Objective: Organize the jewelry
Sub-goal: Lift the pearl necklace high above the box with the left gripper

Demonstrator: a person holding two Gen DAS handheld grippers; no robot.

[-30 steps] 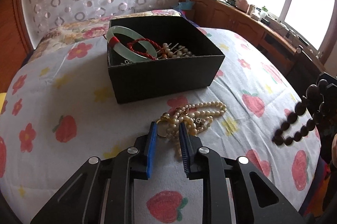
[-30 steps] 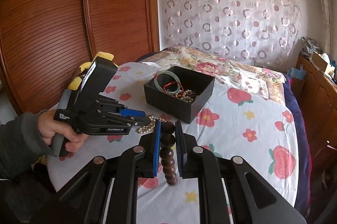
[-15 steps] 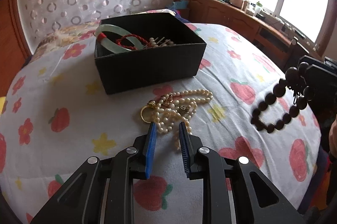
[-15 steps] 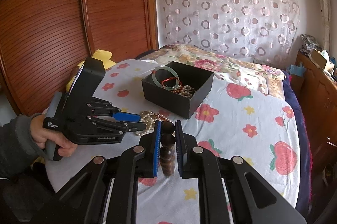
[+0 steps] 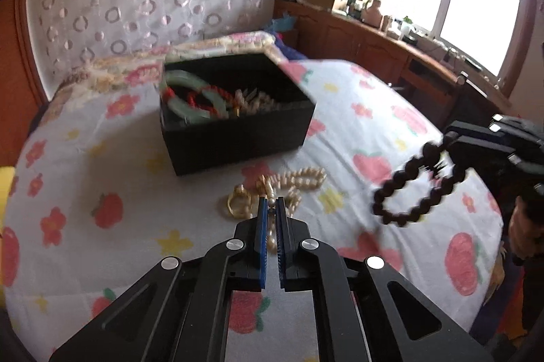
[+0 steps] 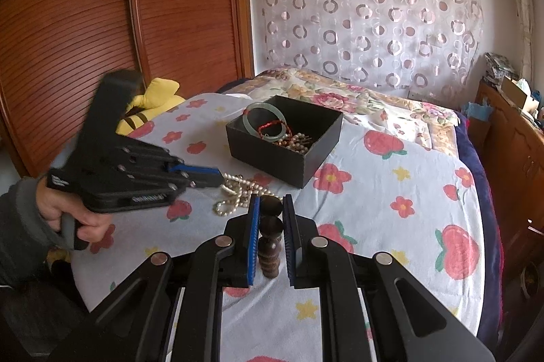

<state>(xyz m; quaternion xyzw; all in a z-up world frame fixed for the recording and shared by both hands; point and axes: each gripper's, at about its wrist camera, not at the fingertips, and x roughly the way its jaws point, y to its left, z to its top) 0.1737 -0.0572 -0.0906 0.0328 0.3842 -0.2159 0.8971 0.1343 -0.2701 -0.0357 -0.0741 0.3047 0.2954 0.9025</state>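
A black box (image 5: pixel 238 137) (image 6: pixel 282 158) on the flowered bedspread holds a green bangle (image 6: pixel 263 120), a red cord bracelet and pale beads. A pearl necklace (image 5: pixel 299 182) (image 6: pixel 238 195) lies in front of the box. My left gripper (image 5: pixel 271 209) (image 6: pixel 217 176) is shut on a strand of that pearl necklace. My right gripper (image 6: pixel 271 209) (image 5: pixel 452 141) is shut on a dark wooden bead bracelet (image 6: pixel 270 239) (image 5: pixel 414 188), which hangs above the bedspread to the right of the pearls.
A gold ring (image 5: pixel 238 205) lies beside the pearls. A yellow plush toy (image 6: pixel 149 103) sits at the bed's left edge by the wooden wardrobe. A wooden cabinet (image 5: pixel 391 46) with clutter runs under the window on the right.
My left gripper has moved forward onto the pearls and its jaws have closed on a strand. My right gripper has lifted the dark bead bracelet higher.
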